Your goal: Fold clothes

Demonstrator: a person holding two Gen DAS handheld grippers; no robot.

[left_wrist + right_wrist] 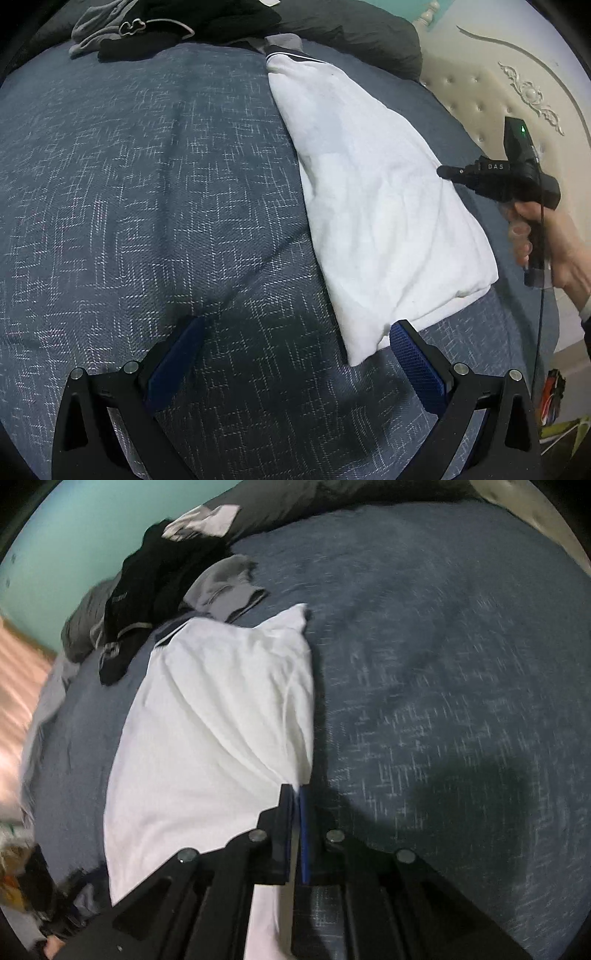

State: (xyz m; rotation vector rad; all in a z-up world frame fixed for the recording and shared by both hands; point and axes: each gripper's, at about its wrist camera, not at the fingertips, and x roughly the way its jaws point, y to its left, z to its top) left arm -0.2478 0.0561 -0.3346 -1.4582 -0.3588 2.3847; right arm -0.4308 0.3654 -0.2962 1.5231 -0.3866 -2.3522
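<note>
A white garment [369, 192] with a dark-trimmed collar lies folded lengthwise in a long strip on the blue patterned bedcover [147, 184]. My left gripper [299, 332] hovers open just over the cover, and the garment's near corner lies beside its right finger [413, 354]. A hand holds my right gripper [443, 171] at the garment's right edge. In the right wrist view the white garment [214, 720] spreads to the left, and the right gripper [297, 790] is shut with a thin strip of the white fabric's edge pinched between its pads.
A pile of black and grey clothes [166, 26] sits at the far end of the bed, also seen as the clothes pile [147, 590] beside a grey garment [225, 587]. A dark pillow [351, 33] and a cream tufted headboard [498, 92] border the bedcover [443, 664].
</note>
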